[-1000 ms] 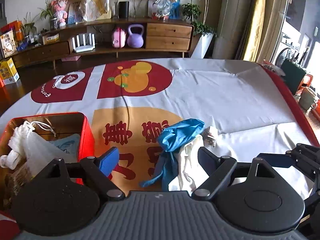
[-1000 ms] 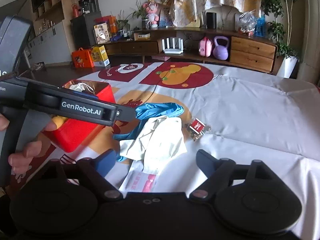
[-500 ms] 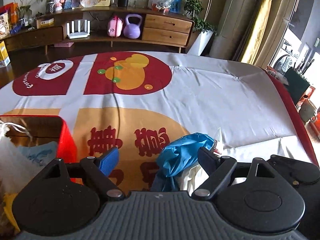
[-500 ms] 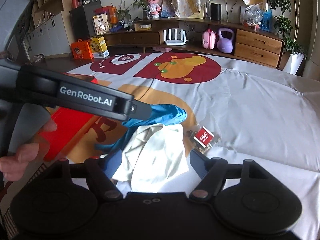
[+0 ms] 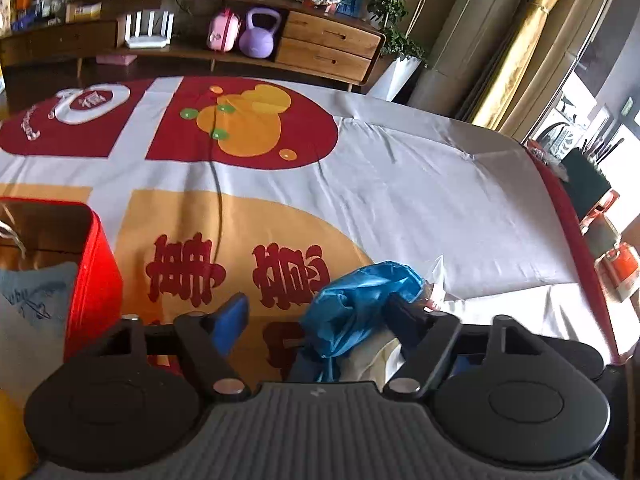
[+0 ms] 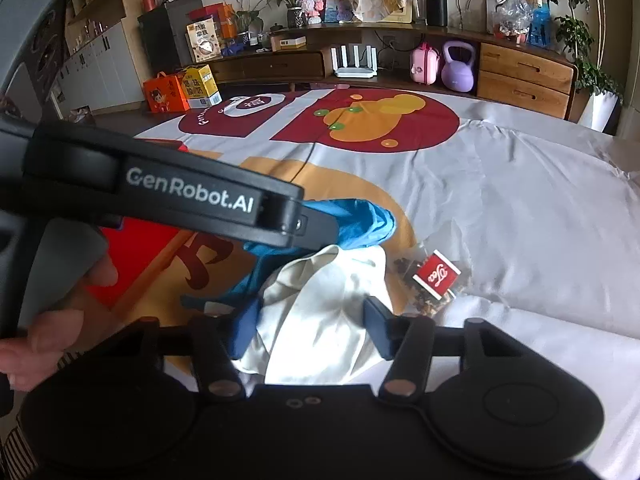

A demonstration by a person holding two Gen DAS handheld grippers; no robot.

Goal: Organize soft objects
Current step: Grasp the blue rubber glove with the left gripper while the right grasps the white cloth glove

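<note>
A crumpled blue glove lies on top of a white cloth on the printed tablecloth. My left gripper straddles the blue glove with its jaws closing. The glove rests against the right finger, while a gap remains at the blue pad on the left. My right gripper has the white cloth between its closing jaws, and both pads touch the cloth's sides. In the right wrist view the left tool's black body crosses over the blue glove.
A red box with bags inside stands at the left. A small red tea packet lies just right of the cloth. A hand holds the left tool. A low wooden sideboard runs behind the table.
Both grippers have come forward and down onto the pile. Both pairs of jaws have narrowed, the right one onto the white cloth. The red box has slid toward the left edge.
</note>
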